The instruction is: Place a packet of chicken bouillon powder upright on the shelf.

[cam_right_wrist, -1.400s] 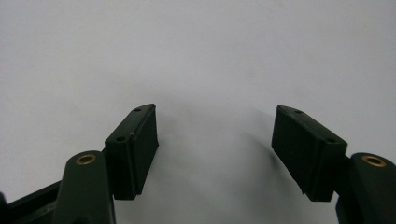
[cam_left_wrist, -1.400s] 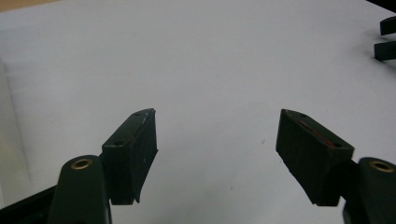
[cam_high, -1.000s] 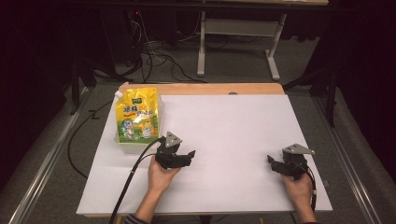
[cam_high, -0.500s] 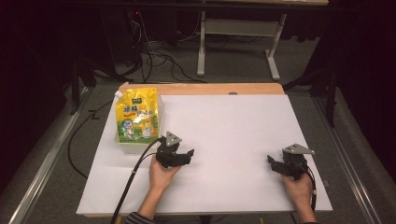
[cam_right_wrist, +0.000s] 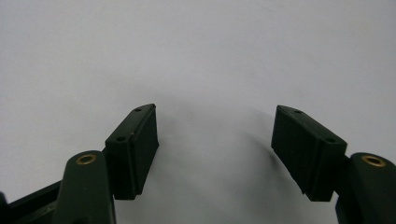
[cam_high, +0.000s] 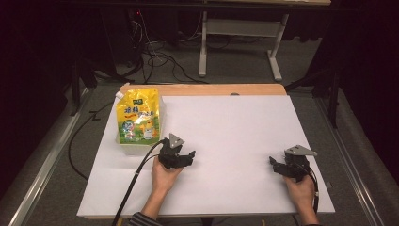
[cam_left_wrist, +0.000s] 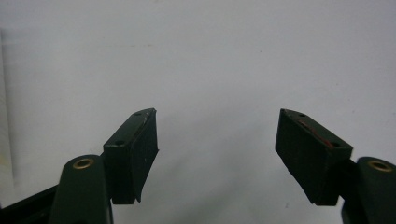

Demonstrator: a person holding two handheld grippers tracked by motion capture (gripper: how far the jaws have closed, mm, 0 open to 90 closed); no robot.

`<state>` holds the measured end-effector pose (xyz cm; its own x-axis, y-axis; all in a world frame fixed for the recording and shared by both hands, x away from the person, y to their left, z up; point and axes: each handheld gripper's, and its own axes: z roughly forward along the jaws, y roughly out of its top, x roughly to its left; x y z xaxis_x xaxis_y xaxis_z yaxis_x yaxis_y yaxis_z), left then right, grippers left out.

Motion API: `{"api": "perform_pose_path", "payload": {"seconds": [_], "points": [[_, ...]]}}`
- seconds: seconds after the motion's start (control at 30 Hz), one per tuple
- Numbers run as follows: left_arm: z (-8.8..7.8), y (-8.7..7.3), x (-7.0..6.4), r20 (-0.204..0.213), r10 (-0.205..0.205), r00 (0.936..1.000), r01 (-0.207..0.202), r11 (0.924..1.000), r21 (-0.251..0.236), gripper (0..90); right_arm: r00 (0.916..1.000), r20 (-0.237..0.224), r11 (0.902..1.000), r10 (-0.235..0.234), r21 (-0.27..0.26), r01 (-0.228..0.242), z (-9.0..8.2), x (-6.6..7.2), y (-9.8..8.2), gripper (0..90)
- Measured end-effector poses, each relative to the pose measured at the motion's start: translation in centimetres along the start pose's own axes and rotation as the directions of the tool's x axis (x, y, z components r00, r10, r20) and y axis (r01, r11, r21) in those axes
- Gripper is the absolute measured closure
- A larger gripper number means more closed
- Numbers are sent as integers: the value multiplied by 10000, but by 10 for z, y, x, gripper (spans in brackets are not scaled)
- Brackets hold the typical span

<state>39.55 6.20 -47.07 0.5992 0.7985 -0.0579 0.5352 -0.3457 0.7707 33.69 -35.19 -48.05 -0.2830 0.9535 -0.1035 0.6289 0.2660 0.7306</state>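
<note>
White paper covers the desk (cam_high: 226, 141) almost edge to edge, with a strip of bare wood along the far side. Nearest the viewer, two forearms come in from the bottom. The left gripper (cam_high: 188, 157) sits left of centre on the paper; in the left gripper view its black jaws stand wide apart, released, with only blank sheet between them. The right gripper (cam_high: 274, 165) rests well apart, near the right edge, and its jaws gape the same way over bare paper with nothing between them. Both seem parked low, probably so the hands are ready before any reach.

Beyond the left gripper, near the left edge, lies a yellow pouch (cam_high: 137, 120), flat on its back with a small white spout at its upper left corner. It is near the left gripper but not touching it, likely the thing to be picked up. Its printed label is too small to read.

Farther off, the floor is dark; tangled cables (cam_high: 155, 61) and a pale grey stand (cam_high: 237, 44) can be made out, its top cut off.
</note>
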Motion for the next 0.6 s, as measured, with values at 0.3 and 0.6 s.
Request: {"api": "perform_pose_path", "payload": {"seconds": [0.3, 0.6], "points": [[7, -3, -1, -174, 136, 9998, -133, 9998, 156, 301, 10000, 1, 10000, 17, 6, -17, 0, 0, 0, 319], [13, -7, -4, -317, 309, 9990, -298, 9990, 330, 300, 10000, 1, 10000, 23, 6, -23, 0, 0, 0, 319]]}}
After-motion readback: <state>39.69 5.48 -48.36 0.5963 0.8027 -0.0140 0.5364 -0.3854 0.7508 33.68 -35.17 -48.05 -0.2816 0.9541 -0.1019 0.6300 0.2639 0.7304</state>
